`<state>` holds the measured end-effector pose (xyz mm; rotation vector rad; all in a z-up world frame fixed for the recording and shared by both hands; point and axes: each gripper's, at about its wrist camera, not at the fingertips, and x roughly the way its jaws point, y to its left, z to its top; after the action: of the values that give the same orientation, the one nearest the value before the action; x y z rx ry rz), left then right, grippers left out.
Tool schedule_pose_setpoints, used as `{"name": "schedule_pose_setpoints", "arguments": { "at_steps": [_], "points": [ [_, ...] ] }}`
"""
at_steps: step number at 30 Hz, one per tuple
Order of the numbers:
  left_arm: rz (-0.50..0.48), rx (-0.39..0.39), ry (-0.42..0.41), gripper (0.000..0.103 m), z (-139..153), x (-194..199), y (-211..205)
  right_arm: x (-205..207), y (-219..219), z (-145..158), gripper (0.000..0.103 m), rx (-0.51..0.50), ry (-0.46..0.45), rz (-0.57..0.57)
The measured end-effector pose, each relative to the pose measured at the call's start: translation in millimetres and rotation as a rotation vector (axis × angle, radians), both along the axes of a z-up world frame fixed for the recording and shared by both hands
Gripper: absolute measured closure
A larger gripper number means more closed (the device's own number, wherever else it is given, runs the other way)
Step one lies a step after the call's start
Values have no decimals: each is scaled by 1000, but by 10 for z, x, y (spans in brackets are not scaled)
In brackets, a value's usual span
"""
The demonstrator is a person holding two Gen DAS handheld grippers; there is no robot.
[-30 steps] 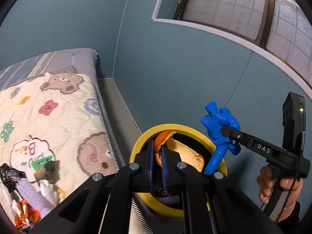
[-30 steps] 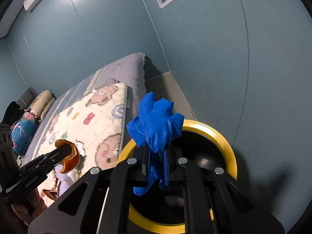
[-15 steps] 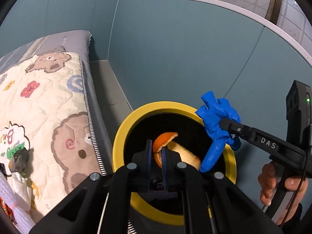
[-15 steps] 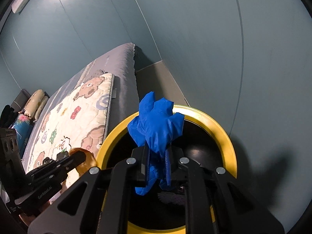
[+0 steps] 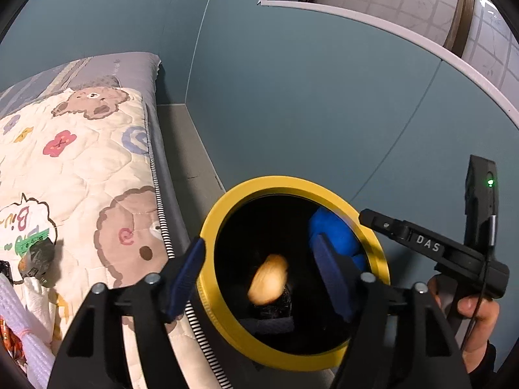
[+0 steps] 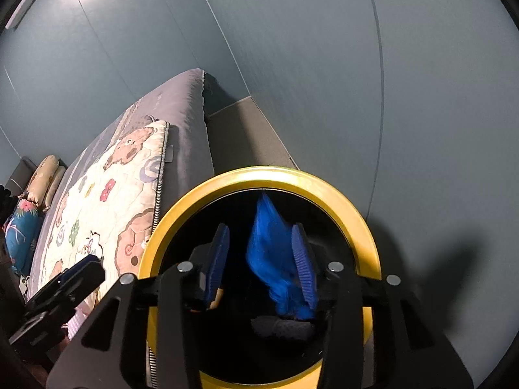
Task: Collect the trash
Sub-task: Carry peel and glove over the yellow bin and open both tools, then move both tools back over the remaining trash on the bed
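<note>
**Both pieces of trash drop into the yellow-rimmed bin**

The orange peel (image 5: 268,279) is a blur of motion inside the black well of the bin (image 5: 227,204), falling below the yellow rim. The blue glove (image 6: 272,259) is dropping too, close against the inner pad of the right gripper (image 6: 261,259) but no longer pinched. Both tools hang directly over the opening: the left gripper (image 5: 259,269) has its fingers spread wide, and the right gripper's fingers stand apart as well.

To finish the release well, each tool should wait above the rim until the glove clears the pad, then lift straight up so nothing snags or drags back out.

Half a second earlier both pairs of fingers were clamped, the left on the peel and the right on the glove, held over the bin. More litter (image 5: 35,259) lies on the bear-print quilt (image 5: 97,168) beside the bin.
</note>
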<state>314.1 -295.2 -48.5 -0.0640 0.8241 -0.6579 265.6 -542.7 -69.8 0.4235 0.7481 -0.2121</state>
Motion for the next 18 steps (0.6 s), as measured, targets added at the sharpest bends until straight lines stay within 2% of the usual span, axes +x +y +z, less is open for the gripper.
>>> {"name": "schedule_pose_setpoints", "arguments": {
  "at_steps": [2, 5, 10, 18],
  "points": [
    [13, 0, -8, 25, 26, -27, 49, -13, 13, 5, 57, 9, 1, -1],
    [35, 4, -30, 20, 72, -72, 169, -53, 50, 31, 56, 3, -4, -1],
    [76, 3, -54, 18, 129, -115, 444, -150, 177, 105, 55, -2, -28, 16],
    [156, -11, -112, 17, 313, -309, 1035, -295, 617, 300, 55, -29, -83, 101]
  ]
}}
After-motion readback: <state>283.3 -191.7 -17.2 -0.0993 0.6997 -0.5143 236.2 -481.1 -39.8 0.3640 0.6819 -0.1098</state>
